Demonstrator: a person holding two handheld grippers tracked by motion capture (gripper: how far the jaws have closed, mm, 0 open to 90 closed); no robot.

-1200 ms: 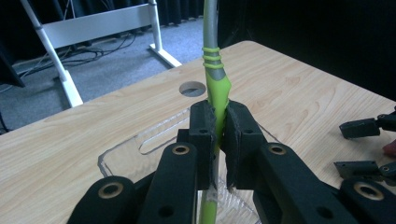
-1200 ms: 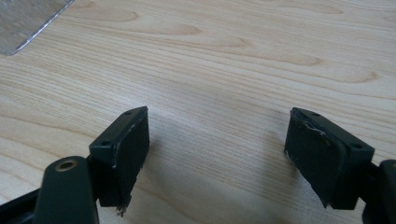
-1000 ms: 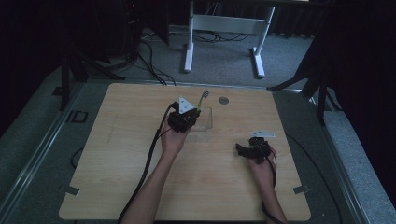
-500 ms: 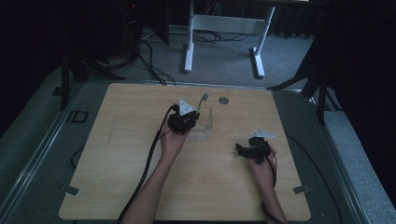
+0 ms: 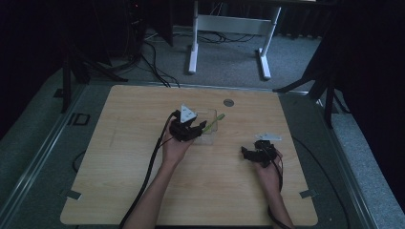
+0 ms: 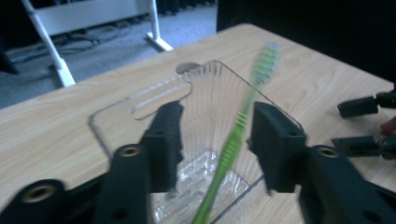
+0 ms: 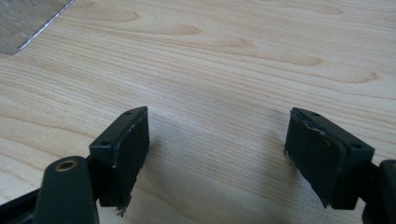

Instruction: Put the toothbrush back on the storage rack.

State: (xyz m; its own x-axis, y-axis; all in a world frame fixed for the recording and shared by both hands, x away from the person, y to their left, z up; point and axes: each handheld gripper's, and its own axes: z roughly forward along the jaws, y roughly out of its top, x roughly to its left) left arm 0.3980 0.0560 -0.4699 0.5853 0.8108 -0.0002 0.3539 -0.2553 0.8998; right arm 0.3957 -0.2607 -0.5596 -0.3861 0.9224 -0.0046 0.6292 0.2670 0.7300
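High view: a light wooden worktop [image 5: 143, 191] stands on grey carpet, with a white frame stand [image 5: 229, 28] on the floor beyond its far edge. A small round grey disc [image 5: 229, 102] is set into the worktop near the far edge. A clear plastic holder [image 5: 210, 125] lies just right of the worktop's centre, with a green toothbrush [image 5: 212, 122] inside it, the brush end pointing away from the person. The left gripper [image 5: 193, 130] is at the near-left side of the holder, carried by the person's left hand [image 5: 174, 149], with a black cable [image 5: 148, 176] trailing toward the near edge. The right gripper [image 5: 246, 152] rests low over bare wood, well apart from the holder, with the right hand [image 5: 267, 169] behind it.

Left gripper view: the left gripper [image 6: 215, 144] has its fingers [image 6: 163, 140] set moderately apart, one on each side of the ribbed clear plastic holder [image 6: 154, 100]. Whether they press its walls cannot be told. The green toothbrush [image 6: 233, 144] stands tilted in the holder between the fingers, its bristle head blurred. The other gripper's jaws appear at the right edge.

Right gripper view: the right gripper [image 7: 217, 154] has its fingers [image 7: 128, 140] spread wide with nothing between them, just above the worktop [image 7: 233, 56]. One corner of the clear plastic holder [image 7: 28, 18] appears at upper left.
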